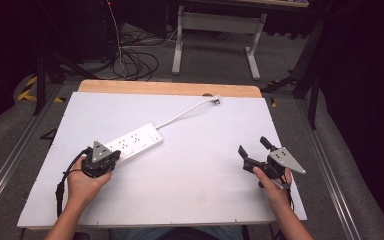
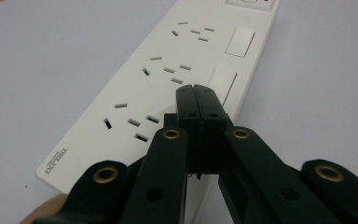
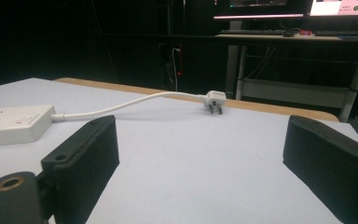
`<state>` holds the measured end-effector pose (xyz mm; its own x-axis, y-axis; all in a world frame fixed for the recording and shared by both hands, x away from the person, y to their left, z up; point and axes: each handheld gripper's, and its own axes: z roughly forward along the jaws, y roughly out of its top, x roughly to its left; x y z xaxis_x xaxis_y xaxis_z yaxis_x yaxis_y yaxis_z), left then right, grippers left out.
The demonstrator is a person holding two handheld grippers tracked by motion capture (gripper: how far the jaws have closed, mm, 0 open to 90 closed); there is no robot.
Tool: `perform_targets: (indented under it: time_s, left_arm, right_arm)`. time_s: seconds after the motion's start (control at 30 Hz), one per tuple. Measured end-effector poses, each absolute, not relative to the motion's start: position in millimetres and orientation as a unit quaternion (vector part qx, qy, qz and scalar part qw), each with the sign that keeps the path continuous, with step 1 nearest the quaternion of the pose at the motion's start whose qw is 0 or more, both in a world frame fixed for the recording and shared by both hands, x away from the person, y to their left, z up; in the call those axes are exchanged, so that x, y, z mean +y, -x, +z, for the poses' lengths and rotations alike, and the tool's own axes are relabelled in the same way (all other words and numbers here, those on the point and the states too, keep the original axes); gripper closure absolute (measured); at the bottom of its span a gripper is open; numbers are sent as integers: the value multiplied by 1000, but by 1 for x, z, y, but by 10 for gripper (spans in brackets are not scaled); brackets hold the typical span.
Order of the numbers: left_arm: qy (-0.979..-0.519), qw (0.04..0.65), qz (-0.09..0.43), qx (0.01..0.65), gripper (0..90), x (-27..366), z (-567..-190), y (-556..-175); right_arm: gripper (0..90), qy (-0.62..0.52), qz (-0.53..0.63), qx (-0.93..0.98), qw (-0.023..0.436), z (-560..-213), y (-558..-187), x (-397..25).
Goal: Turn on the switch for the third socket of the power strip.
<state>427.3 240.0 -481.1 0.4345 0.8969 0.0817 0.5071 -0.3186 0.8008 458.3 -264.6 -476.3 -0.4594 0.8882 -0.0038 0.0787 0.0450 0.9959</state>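
— Two grippers reporting: the left gripper [image 2: 196,93], jaws clenched together, is pressing down on the power strip [image 1: 132,143] near the table's [image 1: 205,200] left edge.
— And the right gripper [image 1: 254,151]?
— Jaws released, hovering idle by the right edge. The plug [image 3: 214,101] is lying unconnected at the far edge. Strip marking is reading "DELIXI", I judge.

Bright table, dark surroundings, soft focus
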Motion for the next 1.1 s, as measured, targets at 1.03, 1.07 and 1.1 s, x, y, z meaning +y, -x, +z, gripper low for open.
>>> perform_targets:
  time_s: [1.03, 1.07, 1.1]
  left_arm:
    - [-740, 388, 322, 445, 899, 240, -482, -424]
    - [-735, 393, 327, 446, 899, 241, -482, -424]
    - [-728, 401, 331, 446, 899, 242, -482, -424]
  right_arm:
    - [108, -381, 576, 631, 353, -476, -458, -265]
    - [108, -381, 576, 631, 353, -476, -458, -265]
    - [108, -381, 576, 631, 353, -476, -458, -265]
